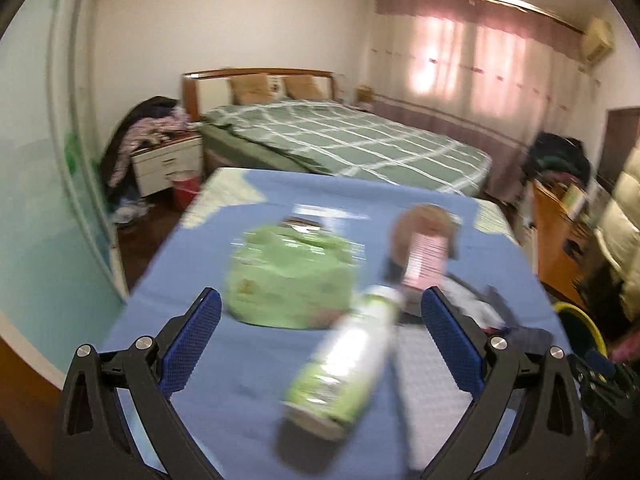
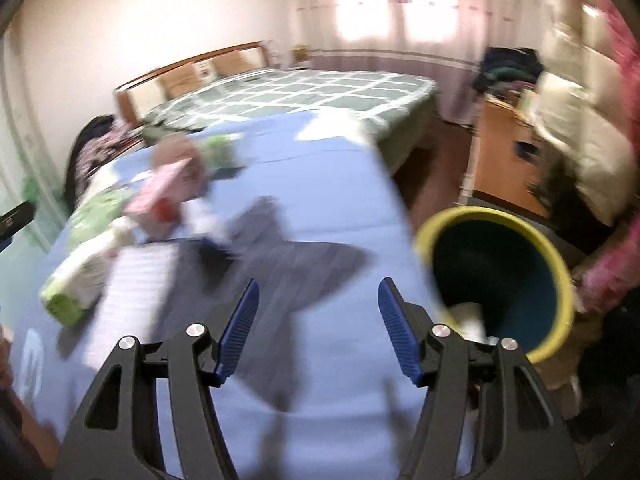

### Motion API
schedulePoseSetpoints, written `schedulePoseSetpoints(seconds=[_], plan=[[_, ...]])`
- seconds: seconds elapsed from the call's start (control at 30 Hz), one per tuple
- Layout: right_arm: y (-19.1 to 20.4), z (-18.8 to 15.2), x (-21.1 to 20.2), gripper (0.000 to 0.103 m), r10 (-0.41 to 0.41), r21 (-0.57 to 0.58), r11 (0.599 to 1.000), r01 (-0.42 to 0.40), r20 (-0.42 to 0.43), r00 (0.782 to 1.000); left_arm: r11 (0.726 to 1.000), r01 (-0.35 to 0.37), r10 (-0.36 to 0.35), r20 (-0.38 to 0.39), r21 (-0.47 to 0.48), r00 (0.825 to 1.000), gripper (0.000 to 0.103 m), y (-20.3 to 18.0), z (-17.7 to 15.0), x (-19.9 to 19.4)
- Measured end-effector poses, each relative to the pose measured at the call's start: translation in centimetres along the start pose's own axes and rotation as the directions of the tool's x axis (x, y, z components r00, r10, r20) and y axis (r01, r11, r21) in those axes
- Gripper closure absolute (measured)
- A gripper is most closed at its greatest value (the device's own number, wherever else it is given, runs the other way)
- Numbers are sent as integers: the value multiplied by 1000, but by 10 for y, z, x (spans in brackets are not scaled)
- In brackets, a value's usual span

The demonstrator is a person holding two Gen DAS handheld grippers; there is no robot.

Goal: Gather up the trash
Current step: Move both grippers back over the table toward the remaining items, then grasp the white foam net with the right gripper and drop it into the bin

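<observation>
Both views are motion-blurred. A green-and-white bottle (image 1: 344,364) lies on its side on the blue tablecloth (image 1: 224,360), between my open left gripper's (image 1: 320,316) fingers and just past them. A crumpled green bag (image 1: 288,276) lies beyond it, and a brown and pink packet (image 1: 424,248) to its right. In the right wrist view the bottle (image 2: 80,276), the pink packet (image 2: 160,196) and a white wrapper (image 2: 204,216) sit at the left. My right gripper (image 2: 318,300) is open and empty over the cloth. A yellow-rimmed dark bin (image 2: 496,276) with something pale inside stands off the table's right edge.
A bed with a green checked cover (image 1: 344,144) stands behind the table. A white nightstand (image 1: 168,164) piled with clothes is at the left, with a red bucket (image 1: 186,188) on the floor. A wooden cabinet (image 2: 508,148) with clothes is at the right.
</observation>
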State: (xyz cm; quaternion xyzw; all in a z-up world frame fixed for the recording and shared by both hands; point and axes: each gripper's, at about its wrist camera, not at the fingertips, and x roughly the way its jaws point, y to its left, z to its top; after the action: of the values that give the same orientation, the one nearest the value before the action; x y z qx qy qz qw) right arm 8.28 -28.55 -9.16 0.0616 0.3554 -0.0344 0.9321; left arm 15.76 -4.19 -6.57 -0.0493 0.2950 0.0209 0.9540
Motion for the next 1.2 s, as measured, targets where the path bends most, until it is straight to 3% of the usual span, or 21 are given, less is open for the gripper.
schedulePoseSetpoints(seconds=[0.27, 0.43, 0.53, 0.63, 0.77, 0.8, 0.97, 1.07, 1.2], plan=[[99, 3, 20, 44, 141, -127, 981, -149, -76, 987, 984, -153, 152, -15, -87, 988, 5, 90, -2, 38], [134, -6, 34, 43, 141, -180, 970, -163, -130, 981, 966, -236, 231, -58, -107, 971, 5, 124, -10, 69], [143, -13, 42, 36, 128, -197, 967, -159, -161, 979, 959, -253, 244, -80, -126, 966, 5, 136, -13, 82], [146, -17, 49, 36, 115, -208, 966, -152, -181, 977, 958, -229, 214, -105, -171, 971, 5, 149, -12, 90], [147, -20, 54, 36, 119, -207, 966, -158, -188, 975, 959, -232, 216, -112, -161, 970, 5, 148, -12, 93], [147, -20, 54, 38, 123, -204, 966, -161, -187, 975, 959, -234, 217, -113, -157, 970, 5, 148, -12, 94], [145, -21, 49, 83, 221, -166, 953, -255, -202, 954, 952, -249, 229, -125, -177, 965, 5, 147, -13, 96], [146, -20, 43, 90, 241, -162, 949, -272, -187, 952, 950, -242, 219, -133, -196, 967, 5, 151, -14, 98], [138, -18, 37, 90, 272, -134, 945, -297, -177, 946, 949, -229, 206, -123, -216, 971, 5, 155, -16, 97]])
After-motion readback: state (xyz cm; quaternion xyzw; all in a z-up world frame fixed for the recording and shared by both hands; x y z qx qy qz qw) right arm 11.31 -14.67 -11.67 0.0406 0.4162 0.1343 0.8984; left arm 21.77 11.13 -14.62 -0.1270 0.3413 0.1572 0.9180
